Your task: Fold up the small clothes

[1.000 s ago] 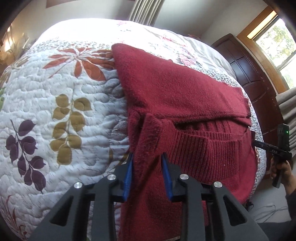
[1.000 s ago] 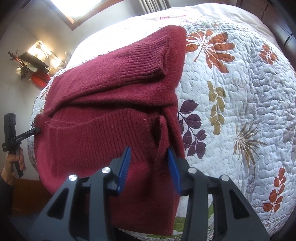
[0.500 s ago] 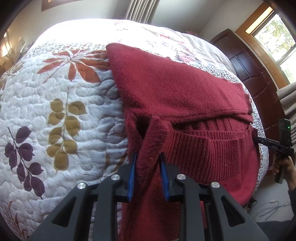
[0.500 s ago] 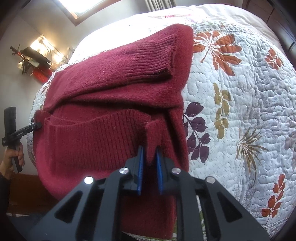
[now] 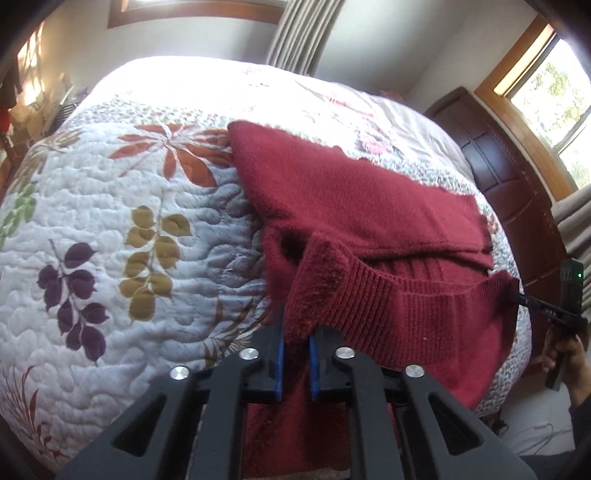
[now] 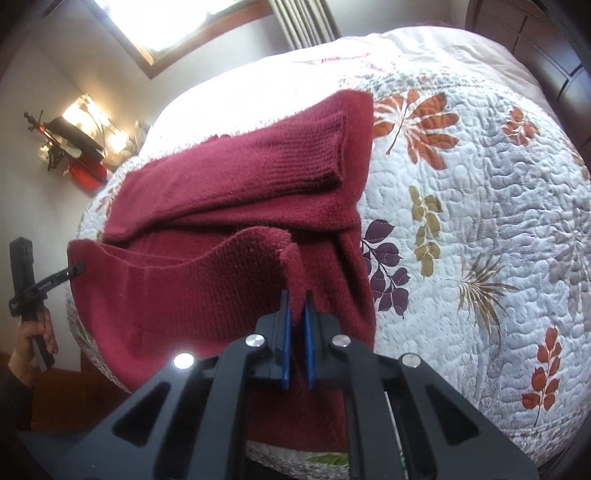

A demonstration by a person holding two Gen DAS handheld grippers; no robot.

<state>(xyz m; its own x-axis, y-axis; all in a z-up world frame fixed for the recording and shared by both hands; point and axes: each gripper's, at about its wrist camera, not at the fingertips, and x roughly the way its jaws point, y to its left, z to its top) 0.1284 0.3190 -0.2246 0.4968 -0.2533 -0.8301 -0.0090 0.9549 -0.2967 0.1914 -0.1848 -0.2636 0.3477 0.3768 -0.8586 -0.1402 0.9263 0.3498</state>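
Now a dark red knitted sweater lies partly folded on a bed covered by a white quilt printed with leaves. Taking the sweater as the landmark: its body lies flat across the quilt, with one sleeve folded over it, the ribbed cuff resting on top near the far corner in the right wrist view. The ribbed hem at the near edge of the sweater is raised off the bed and sags between its two near corners.

At one near corner, the left gripper has its blue-padded fingers clamped together on a bunched fold of the hem, the cloth standing up between them. At the other near corner, the right gripper has its fingers pressed close on a narrow upright tab of the same hem. Each gripper also shows in the other's camera, at the far end of the hem, as a black tool held by a hand beside the bed; in the right wrist view the other hand grips its handle below the sweater's corner.

Beyond the sweater, on the far side of the bed, hang grey curtains under a wood-framed window. To the side of the sweater in the left wrist view stands dark wooden furniture below another bright window.
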